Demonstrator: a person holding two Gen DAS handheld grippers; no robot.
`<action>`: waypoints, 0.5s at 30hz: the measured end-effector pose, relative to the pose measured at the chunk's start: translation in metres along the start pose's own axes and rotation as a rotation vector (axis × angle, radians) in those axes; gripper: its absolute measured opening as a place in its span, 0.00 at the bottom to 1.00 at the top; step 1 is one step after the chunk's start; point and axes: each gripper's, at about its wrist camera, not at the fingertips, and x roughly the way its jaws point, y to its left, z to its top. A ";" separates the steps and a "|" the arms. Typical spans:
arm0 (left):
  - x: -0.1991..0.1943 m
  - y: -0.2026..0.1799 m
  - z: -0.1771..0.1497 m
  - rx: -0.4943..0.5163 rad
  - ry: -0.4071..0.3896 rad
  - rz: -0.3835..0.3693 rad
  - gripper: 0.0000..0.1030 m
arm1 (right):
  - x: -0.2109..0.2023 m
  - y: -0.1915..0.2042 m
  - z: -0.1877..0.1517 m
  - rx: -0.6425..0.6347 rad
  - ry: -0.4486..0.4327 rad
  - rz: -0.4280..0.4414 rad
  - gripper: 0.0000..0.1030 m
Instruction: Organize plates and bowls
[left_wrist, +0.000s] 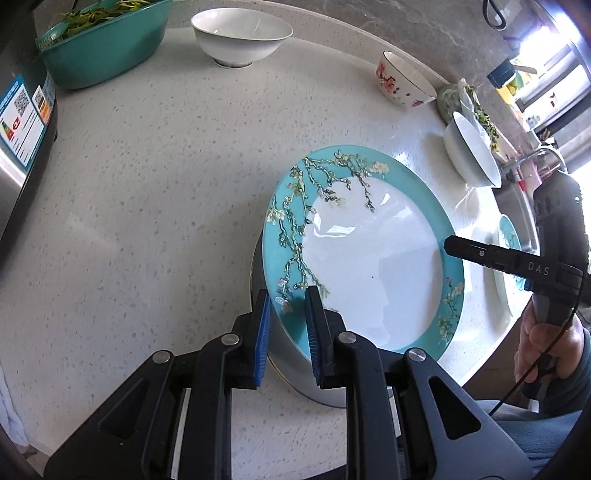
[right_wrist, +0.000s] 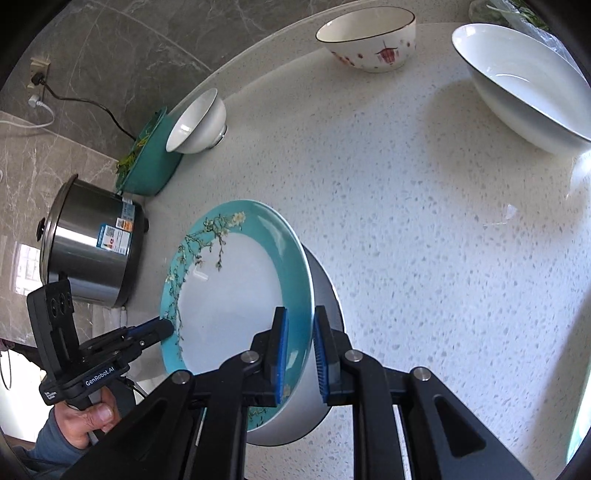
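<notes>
Gripping teal plate (left_wrist: 369, 258) with left gripper (left_wrist: 288, 325) and right gripper (right_wrist: 299, 350)

A home kitchen: a pale speckled stone countertop (right_wrist: 424, 206) runs along a grey marble-look wall (right_wrist: 122, 40), where a socket (right_wrist: 38, 72) feeds a black cord. A stainless steel rice cooker (right_wrist: 94, 245) with energy labels stands beside a teal basin of leafy greens (left_wrist: 107, 44), while white and flower-patterned bowls (left_wrist: 242, 33) dot the surface. At the far end, a faucet (left_wrist: 535, 157) and the edge of a sink (left_wrist: 519, 206) catch bright window light.
</notes>
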 end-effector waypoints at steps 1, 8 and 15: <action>0.000 0.000 -0.001 0.003 0.002 0.000 0.16 | 0.000 0.001 -0.001 -0.008 -0.002 -0.007 0.17; 0.005 -0.007 -0.009 0.035 0.021 0.011 0.16 | 0.002 0.003 -0.015 -0.063 -0.006 -0.074 0.18; 0.005 -0.006 -0.014 0.059 0.017 0.024 0.16 | 0.006 0.009 -0.024 -0.110 -0.023 -0.120 0.18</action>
